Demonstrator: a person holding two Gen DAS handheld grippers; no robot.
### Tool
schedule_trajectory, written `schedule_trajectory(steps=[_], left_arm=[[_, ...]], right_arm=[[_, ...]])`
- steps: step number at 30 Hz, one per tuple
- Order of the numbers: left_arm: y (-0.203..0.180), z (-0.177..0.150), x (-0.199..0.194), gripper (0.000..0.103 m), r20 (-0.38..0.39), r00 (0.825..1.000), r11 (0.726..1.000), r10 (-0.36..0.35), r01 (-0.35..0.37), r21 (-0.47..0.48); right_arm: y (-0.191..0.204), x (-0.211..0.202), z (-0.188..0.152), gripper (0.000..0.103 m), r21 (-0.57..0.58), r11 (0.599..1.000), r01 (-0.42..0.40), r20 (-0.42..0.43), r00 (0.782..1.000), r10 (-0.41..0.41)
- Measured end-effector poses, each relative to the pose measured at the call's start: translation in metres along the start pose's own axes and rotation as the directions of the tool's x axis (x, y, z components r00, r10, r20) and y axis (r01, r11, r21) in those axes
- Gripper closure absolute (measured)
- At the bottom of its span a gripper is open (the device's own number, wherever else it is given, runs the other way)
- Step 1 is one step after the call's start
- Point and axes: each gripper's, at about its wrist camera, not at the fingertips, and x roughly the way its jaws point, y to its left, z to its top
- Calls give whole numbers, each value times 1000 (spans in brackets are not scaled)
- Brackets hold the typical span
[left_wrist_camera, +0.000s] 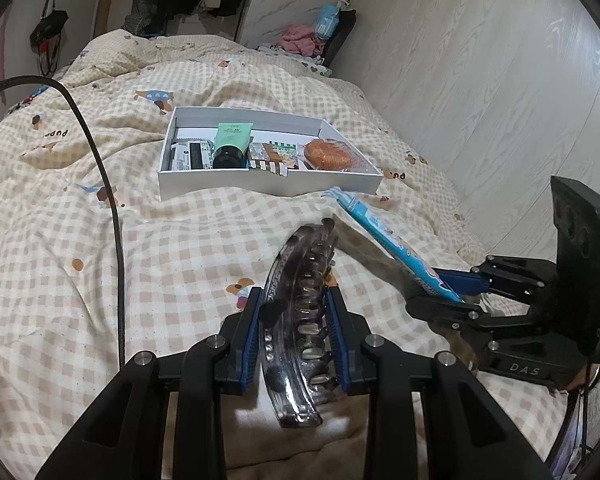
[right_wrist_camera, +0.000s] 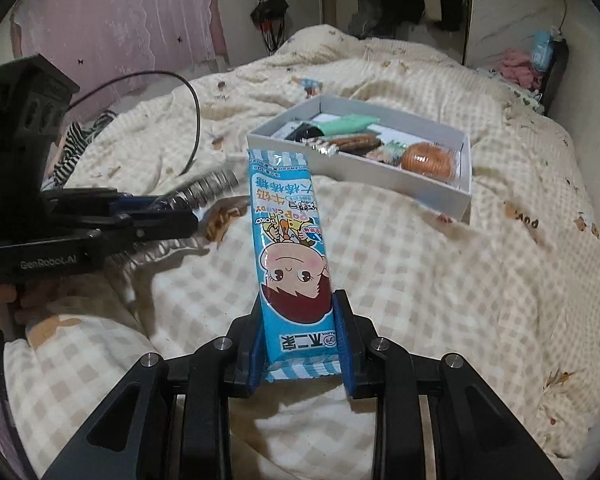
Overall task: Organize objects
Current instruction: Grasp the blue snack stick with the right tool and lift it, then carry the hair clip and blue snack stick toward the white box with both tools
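Two grippers, one item each: my left gripper (left_wrist_camera: 296, 332) is clamped on one clear dark hair claw (left_wrist_camera: 300, 320), and my right gripper (right_wrist_camera: 302, 344) is closed around one blue candy packet (right_wrist_camera: 290, 256) with a cartoon face. Both hang above the checked quilt (left_wrist_camera: 180, 248), near one white box (left_wrist_camera: 268, 184). Inside it I count one green tube (left_wrist_camera: 230, 140), one round orange snack (left_wrist_camera: 327, 154) and several small wrapped packets, lying side by side.
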Motion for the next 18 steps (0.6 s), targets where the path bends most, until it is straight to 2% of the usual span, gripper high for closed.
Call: schedule_trajectory(steps=[8,12,13,15,16,18], left_arm=[[1,-1,2,69,-13,1000,1000,3,-3,-2],[2,-1,3,69,-22,1000,1000,5,-5,-9],[3,-1,3,66,-26,1000,1000,-4,4,-12],[5,-2,2,63,-18,999,999,-36,35,-25],[6,-2,1,60,-15,999,999,-38,37,-31],[8,-2,2,57,-24,999,999,-29,28,-43]], right_arm=[[-5,-1,-3,71,19,1000,-20,2,1000,20],[-8,-1,-2,70,46,997,-56,8,998,56],[-10,-1,-2,70,53,996,-69,10,998,69],[-11,-1,-2,66,62,993,-98,12,995,98],[-12,-1,-2,59,68,990,-122,13,993,121],[-14,-3,-4,57,81,983,-163,21,987,162]])
